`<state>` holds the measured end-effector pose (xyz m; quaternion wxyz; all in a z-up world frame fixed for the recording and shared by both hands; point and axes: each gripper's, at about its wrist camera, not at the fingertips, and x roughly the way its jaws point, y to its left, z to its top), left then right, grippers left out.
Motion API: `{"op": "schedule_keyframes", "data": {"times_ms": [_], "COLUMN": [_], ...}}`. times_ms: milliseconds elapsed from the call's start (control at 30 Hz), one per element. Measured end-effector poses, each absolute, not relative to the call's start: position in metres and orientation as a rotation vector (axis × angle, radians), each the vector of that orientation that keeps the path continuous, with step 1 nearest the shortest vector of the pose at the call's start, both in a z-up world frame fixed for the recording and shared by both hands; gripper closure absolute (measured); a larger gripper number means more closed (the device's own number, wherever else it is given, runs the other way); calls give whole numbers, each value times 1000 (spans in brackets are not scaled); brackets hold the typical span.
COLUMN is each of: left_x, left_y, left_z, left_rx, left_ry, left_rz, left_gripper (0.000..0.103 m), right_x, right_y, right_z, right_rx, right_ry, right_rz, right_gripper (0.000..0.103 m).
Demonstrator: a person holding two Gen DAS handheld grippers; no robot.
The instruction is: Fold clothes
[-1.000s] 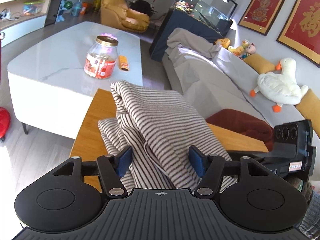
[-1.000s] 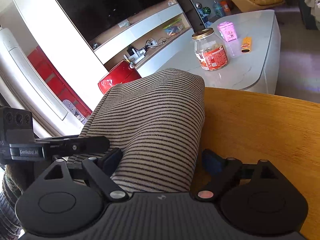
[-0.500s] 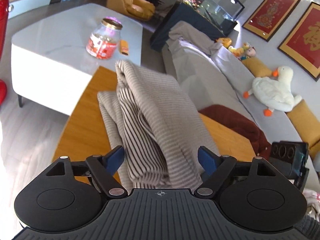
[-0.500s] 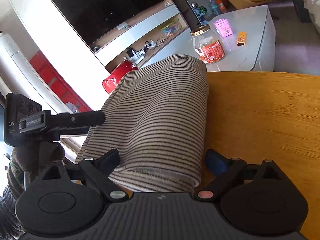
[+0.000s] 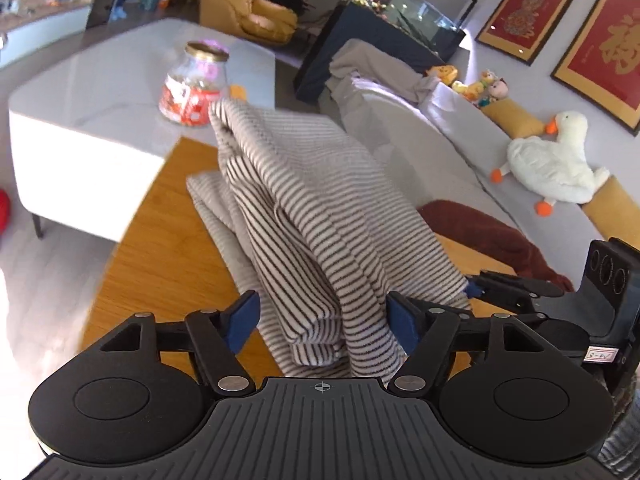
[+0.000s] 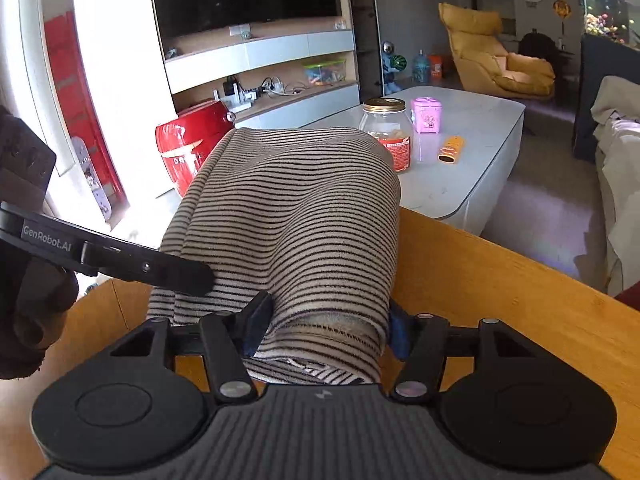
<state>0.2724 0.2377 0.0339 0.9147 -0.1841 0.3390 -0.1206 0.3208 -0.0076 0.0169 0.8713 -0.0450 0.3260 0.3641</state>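
On the wooden counter (image 5: 160,248) lay the striped garment (image 5: 320,216), bunched and partly lifted. The left gripper (image 5: 322,320) had its jaws closing around one thick fold, gaps showing beside both pads. The right gripper (image 6: 326,326) was closing too, its pads touching the rolled hem.

Our left gripper (image 5: 322,320) fills the lower frame, jaws closing with cloth between them, a gap at its left pad. Our right gripper (image 6: 326,326) closes, pads pressing cloth.
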Motion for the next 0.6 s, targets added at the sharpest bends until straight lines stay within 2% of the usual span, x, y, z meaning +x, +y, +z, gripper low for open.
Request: {"op": "schedule_keyframes", "data": {"times_ms": [67, 200, 267, 367, 433, 500, 600], "left_x": [266, 277, 302, 327, 328, 325, 325], "left_y": [236, 224, 218, 217, 223, 231, 236], "left_z": [57, 88, 75, 52, 45, 43, 41], "left_rx": [-324, -309, -311, -300, -308, -326, -338], "left_ry": [617, 519, 573, 639, 636, 631, 633], "left_rz": [-219, -292, -282, -236, -247, -273, -286], "left_gripper": [29, 19, 19, 27, 28, 28, 28], "right_x": [320, 307, 303, 295, 289, 287, 311], "right_y": [-7, 10, 16, 18, 8, -9, -30], "right_z": [17, 20, 21, 23, 32, 44, 49], "right_rx": [-94, -221, -239, -238, -201, -113, 136], "right_ry": [678, 616, 606, 604, 581, 550, 607], "right_rz": [755, 746, 752, 777, 805, 835, 867], "right_gripper": [44, 44, 44, 42, 31, 7, 3]}}
